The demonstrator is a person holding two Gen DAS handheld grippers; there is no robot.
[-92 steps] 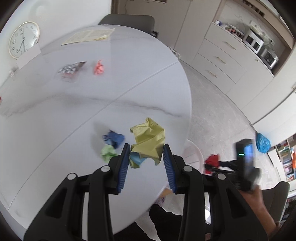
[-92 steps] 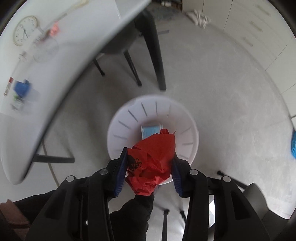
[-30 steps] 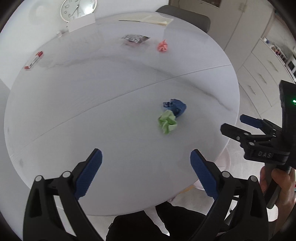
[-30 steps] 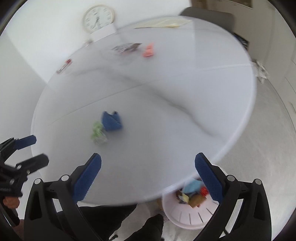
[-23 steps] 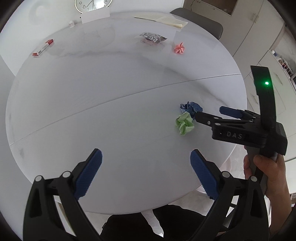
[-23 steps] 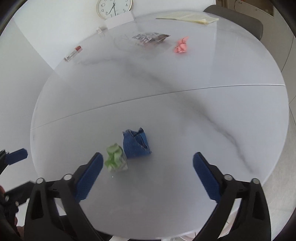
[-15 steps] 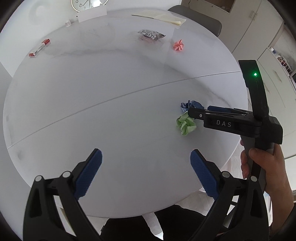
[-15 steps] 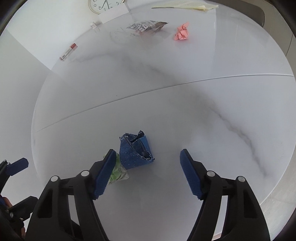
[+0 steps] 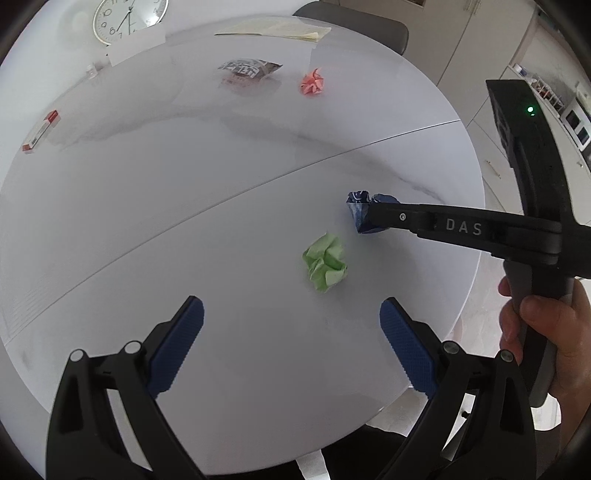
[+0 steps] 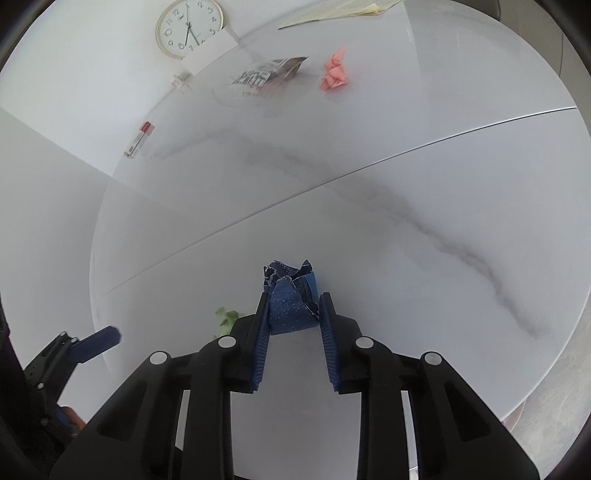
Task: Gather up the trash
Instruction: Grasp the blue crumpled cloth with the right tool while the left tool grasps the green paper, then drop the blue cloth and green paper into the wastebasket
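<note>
My right gripper is shut on a crumpled dark blue paper on the round white table; it also shows in the left wrist view, gripping the blue paper. My left gripper is wide open and empty, just in front of a crumpled green paper. That green paper peeks out left of my right gripper. A pink paper ball and a snack wrapper lie at the far side.
A red-and-white small box lies at the table's left edge. A clock and a white card lean against the wall. Yellowish papers and a grey chair are at the far edge. Cabinets stand at the right.
My right gripper dropped the red trash in the bin, came back over the table and closed on the blue paper. My left gripper, open, moved nearer the green paper.
</note>
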